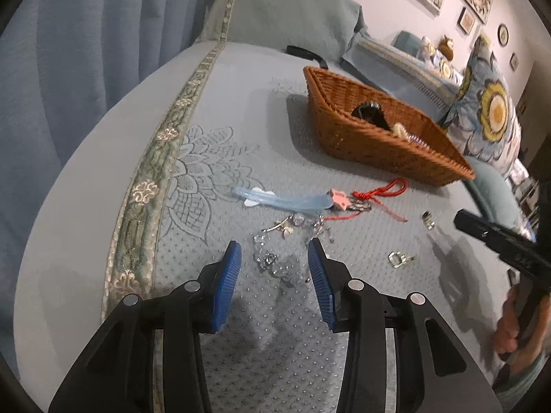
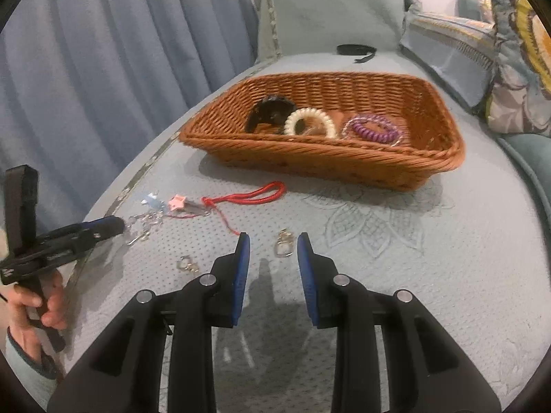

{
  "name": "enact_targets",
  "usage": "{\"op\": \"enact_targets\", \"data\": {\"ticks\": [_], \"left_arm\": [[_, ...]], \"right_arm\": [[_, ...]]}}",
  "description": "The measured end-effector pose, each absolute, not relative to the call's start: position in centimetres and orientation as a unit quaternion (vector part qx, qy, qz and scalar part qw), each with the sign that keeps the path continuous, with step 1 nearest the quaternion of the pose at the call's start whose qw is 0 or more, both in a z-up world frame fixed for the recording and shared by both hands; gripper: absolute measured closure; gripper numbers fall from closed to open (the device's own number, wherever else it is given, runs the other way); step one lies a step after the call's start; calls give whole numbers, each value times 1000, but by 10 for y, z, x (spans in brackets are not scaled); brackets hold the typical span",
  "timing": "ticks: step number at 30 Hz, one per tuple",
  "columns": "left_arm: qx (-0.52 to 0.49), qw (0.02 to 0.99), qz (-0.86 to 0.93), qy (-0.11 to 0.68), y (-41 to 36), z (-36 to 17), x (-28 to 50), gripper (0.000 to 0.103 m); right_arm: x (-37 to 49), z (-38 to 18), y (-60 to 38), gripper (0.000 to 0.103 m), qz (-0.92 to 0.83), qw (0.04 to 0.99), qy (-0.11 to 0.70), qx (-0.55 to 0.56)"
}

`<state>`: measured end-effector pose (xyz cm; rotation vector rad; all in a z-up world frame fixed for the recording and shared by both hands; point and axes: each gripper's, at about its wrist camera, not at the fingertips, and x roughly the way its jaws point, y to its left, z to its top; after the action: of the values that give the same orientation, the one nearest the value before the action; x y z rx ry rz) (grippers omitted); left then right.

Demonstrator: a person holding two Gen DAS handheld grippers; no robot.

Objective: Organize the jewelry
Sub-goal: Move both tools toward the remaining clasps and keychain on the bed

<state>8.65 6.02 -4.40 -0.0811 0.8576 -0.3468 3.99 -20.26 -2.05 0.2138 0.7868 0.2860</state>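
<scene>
My left gripper [image 1: 274, 246] is open over a tangle of clear crystal and silver chain jewelry [image 1: 282, 241] on the blue bedspread. Beyond it lie a pale blue strip [image 1: 275, 200] and a red cord charm with a pink tag [image 1: 365, 197]. My right gripper [image 2: 273, 239] is open, with a small silver clasp [image 2: 284, 243] between its fingertips. A second silver clasp [image 2: 187, 264] lies to its left. The wicker basket [image 2: 344, 161] holds a black clip [image 2: 267, 112], a cream coil band [image 2: 310, 121] and a purple coil band [image 2: 373, 129].
The left gripper [image 2: 103, 227] shows at the left edge of the right wrist view. The right gripper's body [image 1: 499, 241] shows at the right of the left wrist view. A black band [image 2: 356, 50] lies behind the basket. Pillows [image 2: 509, 69] line the right side; a blue curtain [image 2: 103, 69] hangs left.
</scene>
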Motion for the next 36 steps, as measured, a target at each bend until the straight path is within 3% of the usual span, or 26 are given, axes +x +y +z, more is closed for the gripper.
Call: {"op": "enact_targets", "data": {"ticks": [18, 27, 28, 30, 32, 36], "left_arm": [[-40, 888, -169, 425, 56, -51, 86, 69], [31, 895, -148, 420, 45, -50, 83, 73], [29, 895, -148, 420, 45, -50, 83, 75], [37, 897, -143, 416, 43, -51, 84, 77], [44, 899, -138, 412, 41, -51, 84, 95], [30, 902, -142, 408, 45, -49, 83, 96]], "right_arm": [[42, -42, -127, 77, 192, 885, 423, 23], [50, -44, -113, 77, 176, 889, 423, -9], [49, -44, -113, 79, 175, 890, 421, -12], [49, -44, -111, 94, 176, 890, 419, -17], [49, -43, -111, 94, 174, 892, 416, -16], [47, -39, -116, 94, 173, 896, 409, -6]]}}
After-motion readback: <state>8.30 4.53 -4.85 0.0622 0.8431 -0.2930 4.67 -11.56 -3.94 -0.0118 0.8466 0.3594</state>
